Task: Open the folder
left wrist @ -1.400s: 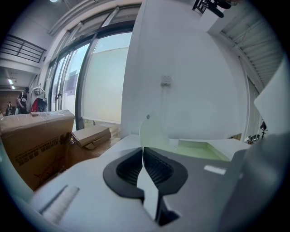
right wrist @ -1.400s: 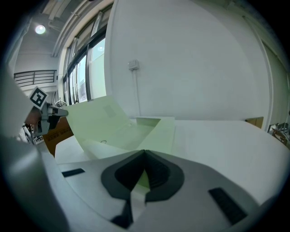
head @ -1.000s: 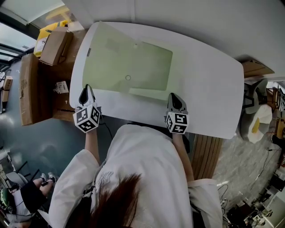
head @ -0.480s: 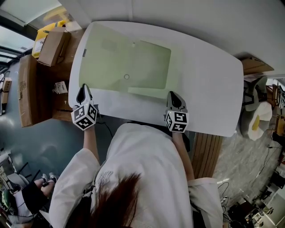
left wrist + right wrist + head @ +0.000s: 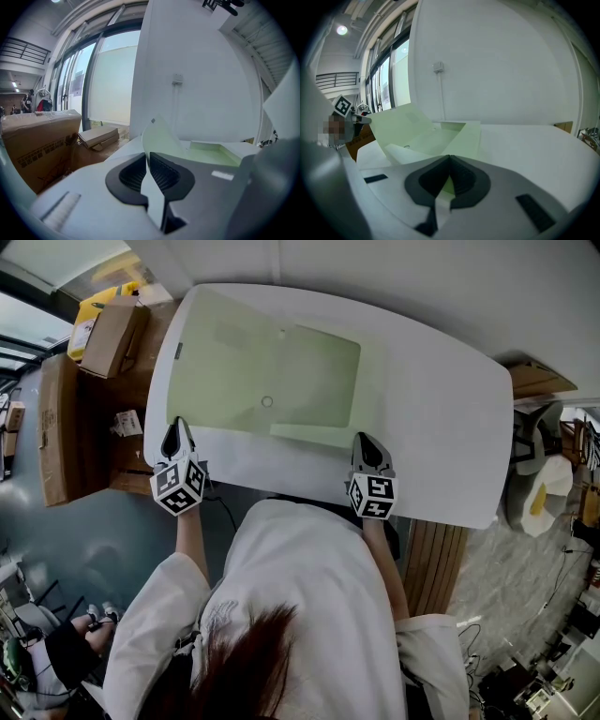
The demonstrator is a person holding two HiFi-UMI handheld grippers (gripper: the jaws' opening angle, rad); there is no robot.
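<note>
The person's two arms reach out from white sleeves (image 5: 281, 596), side by side, toward the near edge of the white table (image 5: 441, 427). Each hand holds a hand-held gripper that points away from the person and a little down. The left hand-held gripper (image 5: 178, 430) is at the near left corner of the table. Its jaws are narrow and pinch a thin sheet, the cover of the pale green folder (image 5: 272, 371). They have just been opening a little, with the cover between them. In the left gripper view the cover rises from the jaws and leans to one side. The right hand-held gripper (image 5: 366, 444) is well apart from it, farther right along the near edge. Its jaws are narrow too and are closed on the near edge of the folder's other side. The folder lies open on the left half of the table. Its inside faces up and is pale green all over, with a small round ring (image 5: 267, 401) near the middle and a folded flap (image 5: 309, 435) along the near side. To the left of the table, brown cardboard boxes (image 5: 112, 334) sit in a stack. They are closed, so I cannot tell what is in them.
</note>
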